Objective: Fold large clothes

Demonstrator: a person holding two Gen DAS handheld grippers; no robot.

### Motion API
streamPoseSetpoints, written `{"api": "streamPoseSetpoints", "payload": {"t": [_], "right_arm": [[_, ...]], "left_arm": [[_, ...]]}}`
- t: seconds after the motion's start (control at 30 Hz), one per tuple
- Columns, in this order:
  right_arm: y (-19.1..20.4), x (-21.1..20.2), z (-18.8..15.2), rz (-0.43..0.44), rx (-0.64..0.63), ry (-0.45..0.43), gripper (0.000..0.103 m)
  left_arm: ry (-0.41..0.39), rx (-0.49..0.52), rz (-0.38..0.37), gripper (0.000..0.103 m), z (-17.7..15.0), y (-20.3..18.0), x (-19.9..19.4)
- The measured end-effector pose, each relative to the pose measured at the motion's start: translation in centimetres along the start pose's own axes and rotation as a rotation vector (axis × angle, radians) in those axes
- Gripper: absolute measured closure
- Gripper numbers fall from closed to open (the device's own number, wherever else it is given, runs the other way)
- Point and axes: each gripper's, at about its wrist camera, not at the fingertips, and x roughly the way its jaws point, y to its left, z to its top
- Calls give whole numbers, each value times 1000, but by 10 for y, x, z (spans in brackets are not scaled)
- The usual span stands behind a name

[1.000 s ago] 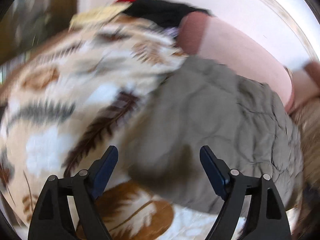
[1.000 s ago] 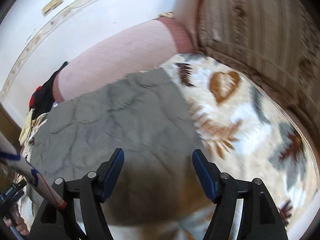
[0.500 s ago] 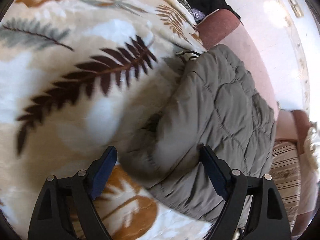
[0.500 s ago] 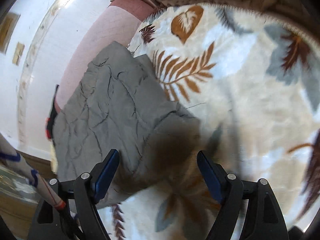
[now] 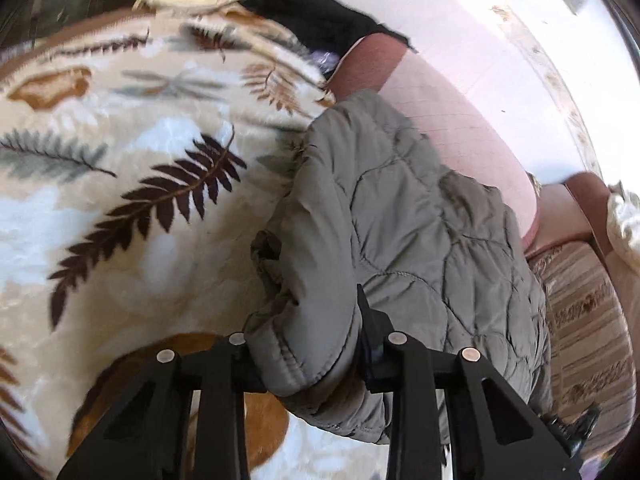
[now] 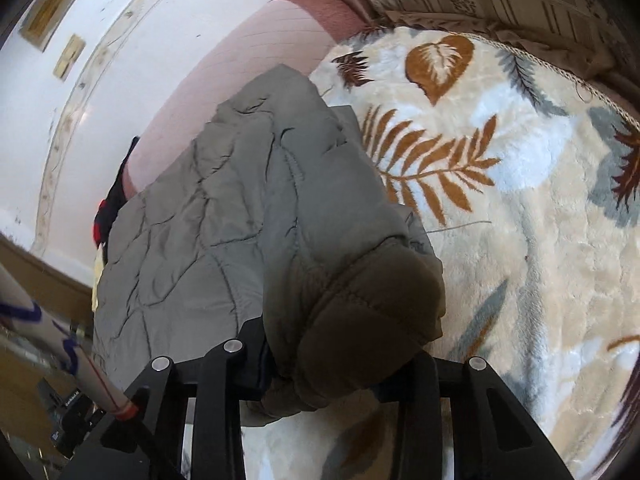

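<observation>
**Ana:** Leaf-printed fleece blanket point(image 5: 132, 208) covers the whole bed, with a pink padded headboard point(image 5: 452, 128) and a white wall behind it. On it lies the grey quilted jacket point(image 5: 420, 232), already doubled into a long bundle.

**Ben:** Which way does it run from the tools?

**Ana:** Straight away from both of them, its long axis going from the near edge toward the headboard. The near end is at the tools, the far end just beside the headboard.

**Ben:** And the grips?

**Ana:** The left tool point(image 5: 304, 344) is closing, with the padded near-left corner bunched between its jaws. The right tool point(image 6: 340, 364) is closing too, on the thick rolled near-right corner; in that view the jacket point(image 6: 224, 216) spreads off to the left of the pinch.

**Ben:** So neither hand is nearer?

**Ana:** I'd call it even: each has its own corner of the same short edge. My guess is that the next fold carries that edge along the long axis toward the headboard, with both hands level.

**Ben:** Risk?

**Ana:** Puffy fabric may slip from a shallow pinch.
</observation>
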Motion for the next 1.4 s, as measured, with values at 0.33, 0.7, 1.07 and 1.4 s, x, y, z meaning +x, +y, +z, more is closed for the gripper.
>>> {"api": "streamPoseSetpoints", "payload": {"t": [0.33, 0.7, 1.07, 1.4], "right_arm": [[-19, -38, -22, 117, -44, 85, 64], [-78, -77, -13, 81, 220, 7, 33], [38, -78, -16, -57, -327, -209, 32], [89, 16, -58, -195, -584, -34, 29]], "left_arm": [[-18, 44, 47, 70, -71, 28, -73], [-197, 81, 161, 52, -57, 31, -109], [-211, 545, 175, 43, -96, -94, -70], [-185, 652, 290, 33, -104, -114, 1]]}}
